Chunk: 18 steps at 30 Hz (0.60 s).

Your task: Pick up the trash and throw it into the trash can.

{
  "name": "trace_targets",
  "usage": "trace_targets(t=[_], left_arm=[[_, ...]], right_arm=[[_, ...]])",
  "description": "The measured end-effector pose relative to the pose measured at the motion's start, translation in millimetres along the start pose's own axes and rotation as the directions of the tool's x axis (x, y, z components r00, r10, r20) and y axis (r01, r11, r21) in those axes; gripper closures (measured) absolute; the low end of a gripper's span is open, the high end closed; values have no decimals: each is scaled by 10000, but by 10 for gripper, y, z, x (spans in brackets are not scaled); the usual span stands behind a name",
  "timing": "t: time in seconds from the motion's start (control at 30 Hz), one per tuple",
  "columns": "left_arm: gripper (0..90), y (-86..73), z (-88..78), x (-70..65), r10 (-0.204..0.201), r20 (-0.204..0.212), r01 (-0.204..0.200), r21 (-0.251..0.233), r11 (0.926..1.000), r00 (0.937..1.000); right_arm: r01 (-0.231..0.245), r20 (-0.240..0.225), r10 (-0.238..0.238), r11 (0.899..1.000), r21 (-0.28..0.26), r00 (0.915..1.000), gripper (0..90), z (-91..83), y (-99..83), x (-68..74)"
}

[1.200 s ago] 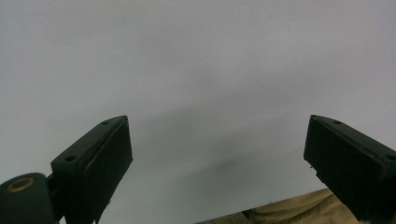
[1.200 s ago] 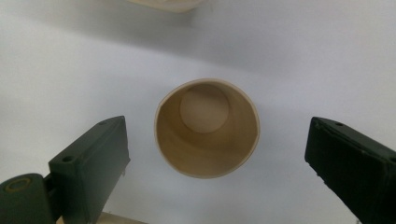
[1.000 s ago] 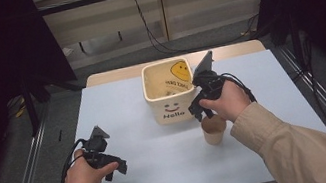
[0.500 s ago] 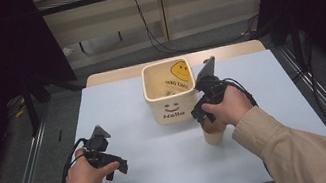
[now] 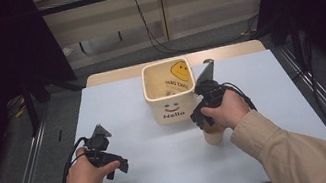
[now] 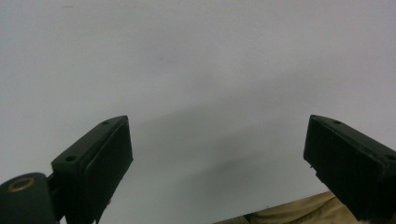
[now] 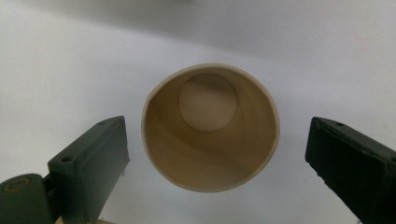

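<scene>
With wide-open right gripper [image 7: 217,154] jaws straddling the upright tan paper cup [image 7: 210,127] and open left gripper [image 6: 219,163] idle, an off-centre squeeze risks toppling or crushing.

A square tub [image 5: 169,93] is set on the desk [image 5: 122,103] toward its far edge, near the middle. A cup [image 7: 210,126] is placed upright on the desk in front of the tub and slightly to its right, apart from it. The right gripper [image 7: 217,154] is held directly above the cup, its jaws spread to either side of the rim without touching it. The left gripper [image 6: 219,154] is held over a bare part of the desk near the front left, well apart from the tub and the cup.
</scene>
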<state>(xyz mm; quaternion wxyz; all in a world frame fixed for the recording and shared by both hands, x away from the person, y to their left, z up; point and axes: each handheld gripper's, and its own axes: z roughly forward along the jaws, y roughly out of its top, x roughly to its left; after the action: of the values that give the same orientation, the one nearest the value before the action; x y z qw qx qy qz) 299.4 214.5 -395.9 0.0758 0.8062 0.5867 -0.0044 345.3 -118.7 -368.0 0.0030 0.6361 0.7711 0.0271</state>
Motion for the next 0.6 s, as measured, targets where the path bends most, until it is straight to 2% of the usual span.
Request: trace_targets(t=[0.17,0.3,0.6], left_arm=[[78,2,-14,15,142,-35,-142,32,9999,9999],[79,1,-16,19,119,-33,-119,9,9999,9999],[82,-1,-18,18,15,18,-15,11,10000,10000]], right_arm=[[-20,-17,20,10000,1,10000,60,56,6,7],[89,67,-90,9999,120,9999,62,108,4,48],[19,146,-21,9998,195,9999,98,164,-1,56]])
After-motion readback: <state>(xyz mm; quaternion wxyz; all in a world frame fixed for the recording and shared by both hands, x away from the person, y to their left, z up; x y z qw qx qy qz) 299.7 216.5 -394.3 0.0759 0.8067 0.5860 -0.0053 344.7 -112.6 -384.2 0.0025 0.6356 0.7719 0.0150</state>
